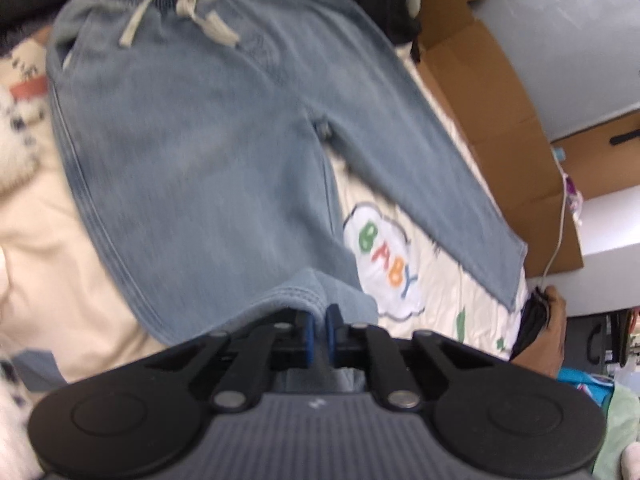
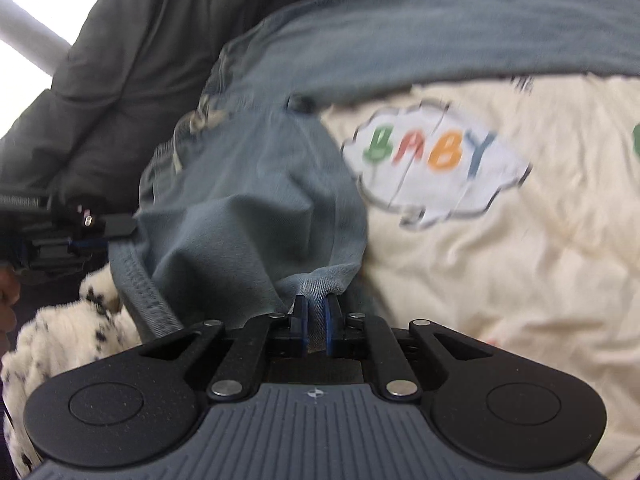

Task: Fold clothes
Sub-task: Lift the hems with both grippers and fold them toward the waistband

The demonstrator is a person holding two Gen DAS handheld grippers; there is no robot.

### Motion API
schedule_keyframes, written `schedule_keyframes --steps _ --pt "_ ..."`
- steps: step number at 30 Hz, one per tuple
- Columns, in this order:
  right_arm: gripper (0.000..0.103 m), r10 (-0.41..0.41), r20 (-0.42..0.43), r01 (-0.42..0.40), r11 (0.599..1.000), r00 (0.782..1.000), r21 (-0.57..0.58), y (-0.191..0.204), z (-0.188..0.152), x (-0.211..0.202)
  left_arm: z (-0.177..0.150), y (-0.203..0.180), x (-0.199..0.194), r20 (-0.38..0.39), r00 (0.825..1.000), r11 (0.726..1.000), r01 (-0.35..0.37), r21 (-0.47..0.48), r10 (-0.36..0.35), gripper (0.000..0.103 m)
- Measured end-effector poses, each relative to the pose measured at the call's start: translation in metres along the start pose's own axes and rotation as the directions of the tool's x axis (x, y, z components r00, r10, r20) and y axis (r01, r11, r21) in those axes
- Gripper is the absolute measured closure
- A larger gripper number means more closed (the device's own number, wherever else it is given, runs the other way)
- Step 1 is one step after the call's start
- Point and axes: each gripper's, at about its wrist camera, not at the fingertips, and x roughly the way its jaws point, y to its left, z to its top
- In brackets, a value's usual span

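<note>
Trousers (image 1: pixel 192 152): pale blue denim, soft, elastic waist, cream drawstring (image 1: pixel 188 12); lay on quilted cream blanket (image 1: pixel 60 280). Left gripper (image 1: pixel 319 326) and right gripper (image 2: pixel 315 320) each pinched the stitched hem of one leg.

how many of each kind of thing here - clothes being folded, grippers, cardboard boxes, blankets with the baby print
Light blue jeans: 1
Grippers: 2, the left gripper and right gripper, each shut on the hem of one leg
Cardboard boxes: 1 clearly seen
Cream BABY blanket: 1
Total: 5
</note>
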Motion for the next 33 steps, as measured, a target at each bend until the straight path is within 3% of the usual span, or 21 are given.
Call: schedule_keyframes --steps 6,13,21,26,33 --pt "0.097 -0.009 0.066 0.008 1.0 0.998 0.022 -0.004 0.039 -0.016 0.016 0.001 -0.01 0.048 0.998 1.0 0.03 0.002 -0.031 0.096" --pt "0.097 -0.002 0.138 0.01 0.998 0.99 -0.062 0.016 0.102 -0.037 0.028 -0.006 -0.032 0.121 0.985 0.992 0.126 0.001 -0.125 0.097" --pt "0.099 0.076 0.167 -0.047 0.984 0.983 -0.173 0.048 0.156 -0.047 0.044 0.0 -0.056 0.212 0.967 0.988 0.152 -0.036 -0.141 0.097" --pt "0.103 0.137 0.179 -0.106 0.979 0.974 -0.172 0.055 0.175 -0.036 0.055 0.022 -0.071 0.275 0.959 0.992 0.1 -0.083 -0.074 0.097" --pt "0.101 0.081 0.11 -0.064 0.986 0.991 -0.153 0.043 0.15 -0.008 0.069 0.07 -0.076 0.296 0.951 0.98 -0.036 -0.197 0.094 0.097"
